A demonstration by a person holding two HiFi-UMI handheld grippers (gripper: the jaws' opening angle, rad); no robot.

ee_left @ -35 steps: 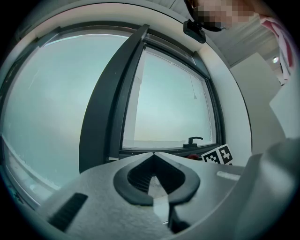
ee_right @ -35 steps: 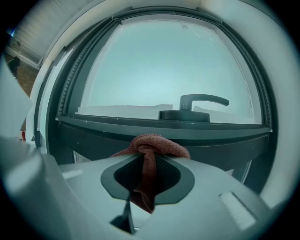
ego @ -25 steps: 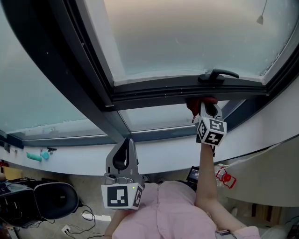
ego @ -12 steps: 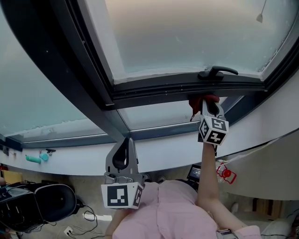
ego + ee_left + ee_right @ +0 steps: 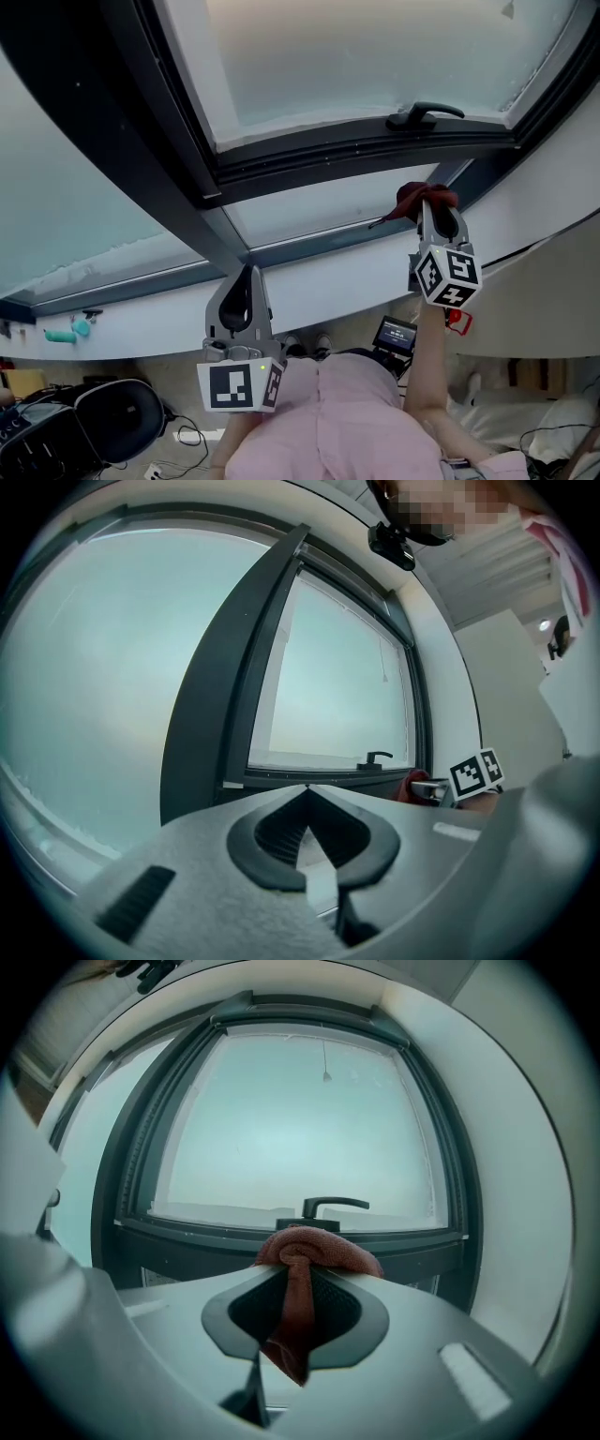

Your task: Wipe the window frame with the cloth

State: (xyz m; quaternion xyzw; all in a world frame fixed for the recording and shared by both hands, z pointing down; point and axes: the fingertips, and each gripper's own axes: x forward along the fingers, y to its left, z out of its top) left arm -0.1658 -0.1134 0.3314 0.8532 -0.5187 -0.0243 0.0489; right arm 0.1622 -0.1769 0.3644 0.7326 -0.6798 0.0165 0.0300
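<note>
Cloth [image 5: 314,1246], red, clamped between closed jaws of right gripper [image 5: 433,208], near window frame [image 5: 356,155] under handle [image 5: 424,114], left gripper [image 5: 246,274] closed on nothing.

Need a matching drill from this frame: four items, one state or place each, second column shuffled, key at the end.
1. red terry cloth
2. black lever window handle
3. left gripper
4. right gripper

A. shut, empty, held low by the torso
B. mounted on the dark window frame, bottom rail
C. bunched between two jaws
D. raised near the frame, clamping fabric

Pairs: 1-C, 2-B, 3-A, 4-D
</note>
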